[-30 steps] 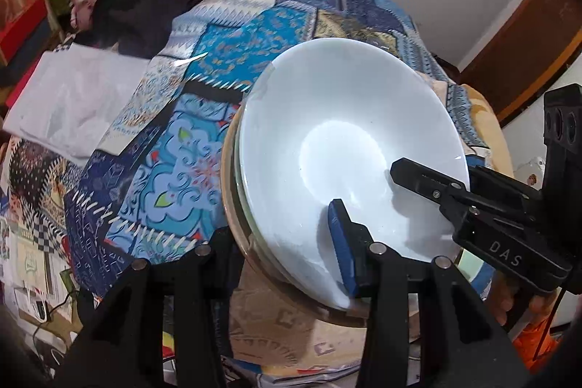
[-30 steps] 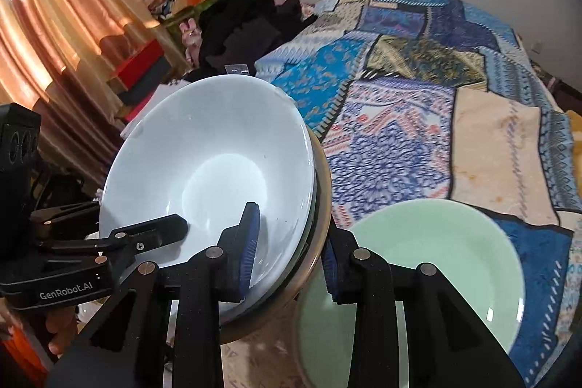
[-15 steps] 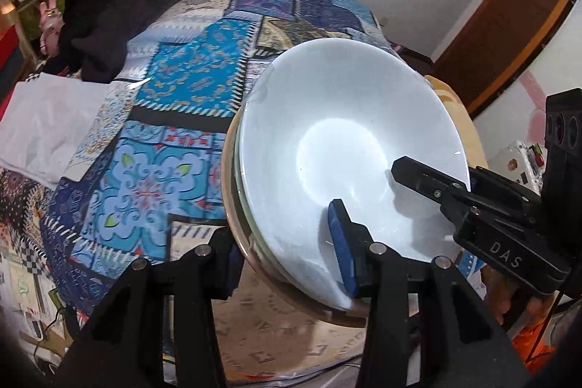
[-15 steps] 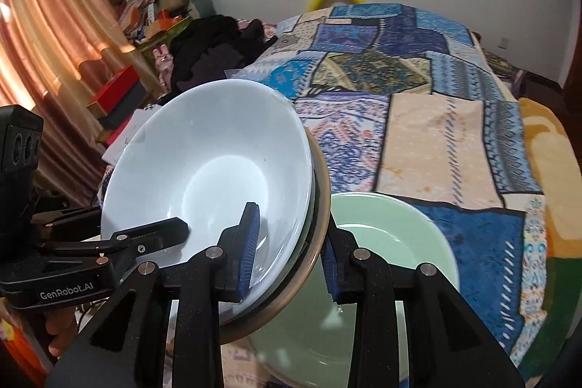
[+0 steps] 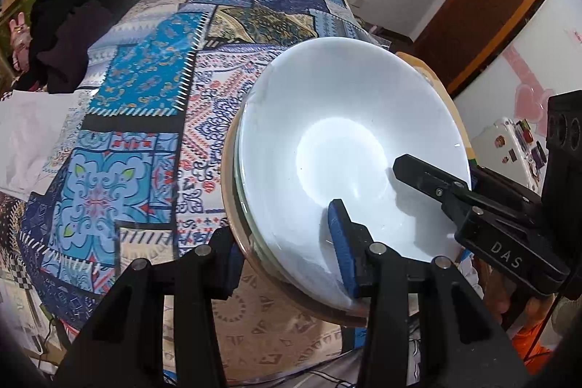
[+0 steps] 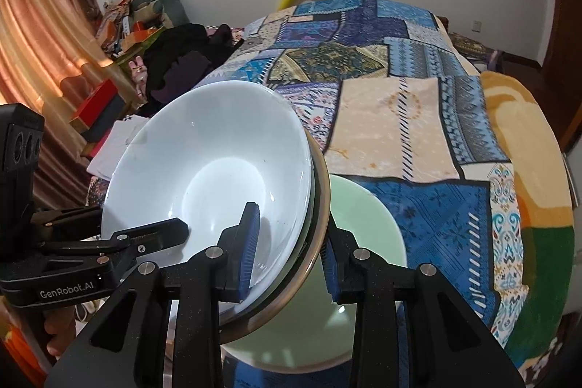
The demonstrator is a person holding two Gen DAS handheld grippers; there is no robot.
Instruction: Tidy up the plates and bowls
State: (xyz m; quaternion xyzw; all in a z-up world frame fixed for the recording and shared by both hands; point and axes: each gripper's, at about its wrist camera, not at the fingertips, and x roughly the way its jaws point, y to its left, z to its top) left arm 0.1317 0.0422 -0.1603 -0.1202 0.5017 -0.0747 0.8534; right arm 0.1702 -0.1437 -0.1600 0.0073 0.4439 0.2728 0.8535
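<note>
1. Above the near edge of the patchwork bedspread (image 6: pixel 418 119), a nested stack of dishes is carried tilted, the white bowl (image 5: pixel 342 151) on top.
2. The left hand-held gripper (image 5: pixel 287 253) is clamped on one side of the stack's rim, and the right hand-held gripper (image 6: pixel 291 253) on the opposite side. Gripping both sides probably keeps the heavy, slippery stack from sliding apart.
3. Each pinch has one blue pad inside the white bowl and the other under the outermost rim.
4. Count: one white bowl on top; at least two more rims beneath it, the outermost tan. I cannot tell the exact number.
5. One pale green plate (image 6: pixel 363 231) lies on the bed just beneath the stack, likely the landing spot.
</note>
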